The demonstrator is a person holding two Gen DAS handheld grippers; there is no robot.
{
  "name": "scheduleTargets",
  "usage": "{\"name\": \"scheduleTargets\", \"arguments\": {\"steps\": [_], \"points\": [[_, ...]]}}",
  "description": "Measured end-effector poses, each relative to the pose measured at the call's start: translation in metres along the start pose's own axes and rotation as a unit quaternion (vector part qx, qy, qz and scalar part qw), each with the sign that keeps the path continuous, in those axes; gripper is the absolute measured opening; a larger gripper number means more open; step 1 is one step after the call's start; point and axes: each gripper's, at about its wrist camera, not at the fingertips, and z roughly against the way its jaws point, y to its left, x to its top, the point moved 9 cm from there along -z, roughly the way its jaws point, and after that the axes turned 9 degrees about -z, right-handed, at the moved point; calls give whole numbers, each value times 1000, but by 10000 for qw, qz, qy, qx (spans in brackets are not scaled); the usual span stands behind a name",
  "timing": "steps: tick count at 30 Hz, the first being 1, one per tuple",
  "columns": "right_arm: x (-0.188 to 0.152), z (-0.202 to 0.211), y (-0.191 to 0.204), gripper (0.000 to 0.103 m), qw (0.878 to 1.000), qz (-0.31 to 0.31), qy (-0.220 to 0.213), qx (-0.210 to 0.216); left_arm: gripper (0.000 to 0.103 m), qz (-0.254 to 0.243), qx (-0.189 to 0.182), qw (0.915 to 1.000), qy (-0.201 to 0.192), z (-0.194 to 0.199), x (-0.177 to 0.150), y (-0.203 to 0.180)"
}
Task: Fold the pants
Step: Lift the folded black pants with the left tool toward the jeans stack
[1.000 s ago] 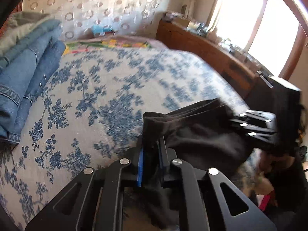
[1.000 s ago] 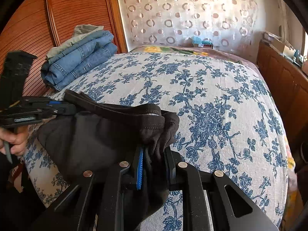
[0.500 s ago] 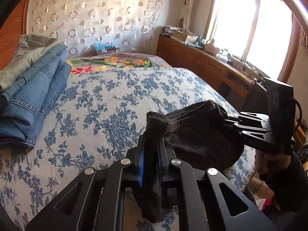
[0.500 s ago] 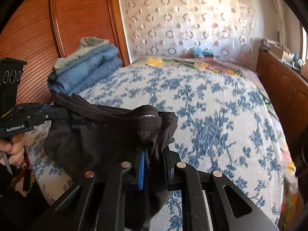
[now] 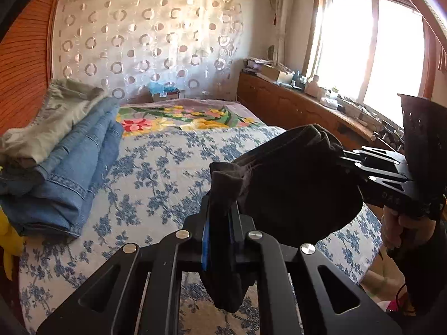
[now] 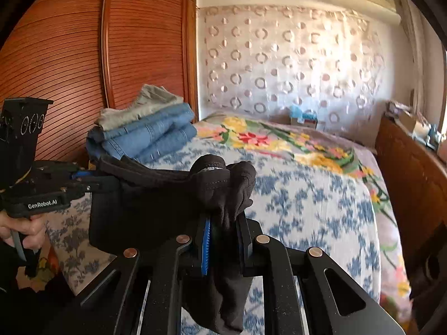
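Note:
Dark brown pants (image 5: 293, 184) hang in the air between my two grippers, above the near end of the bed. My left gripper (image 5: 220, 223) is shut on one end of the waistband. My right gripper (image 6: 223, 229) is shut on the other end, with cloth bunched above its fingers. The pants (image 6: 145, 203) sag between them, and the legs hang below out of view. The right gripper also shows in the left wrist view (image 5: 346, 159), and the left gripper in the right wrist view (image 6: 83, 178).
The bed (image 5: 167, 164) has a blue floral cover. A stack of folded jeans and khaki pants (image 5: 69, 150) lies on its left side by the wooden wardrobe (image 6: 83, 55). A wooden sideboard (image 5: 293, 109) runs under the window at right.
Both grippers have lifted the pants higher off the bed and tilted up, so more of the far wall and window shows. Both grips stay shut.

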Motion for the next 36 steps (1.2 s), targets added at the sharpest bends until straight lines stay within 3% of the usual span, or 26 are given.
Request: {"name": "scheduleTargets", "arguments": {"steps": [18,26,36], "points": [[36,-57,17,15,9990,271,12,348,12,317,407,9984,-233,15,11,65],[91,-86,27,15,9971,567,-92,497,12,454,533,9967,-405,22,38,96],[162,-135,42,15,9906,958,-370,902,12,631,1019,9898,-767,46,76,153]]}}
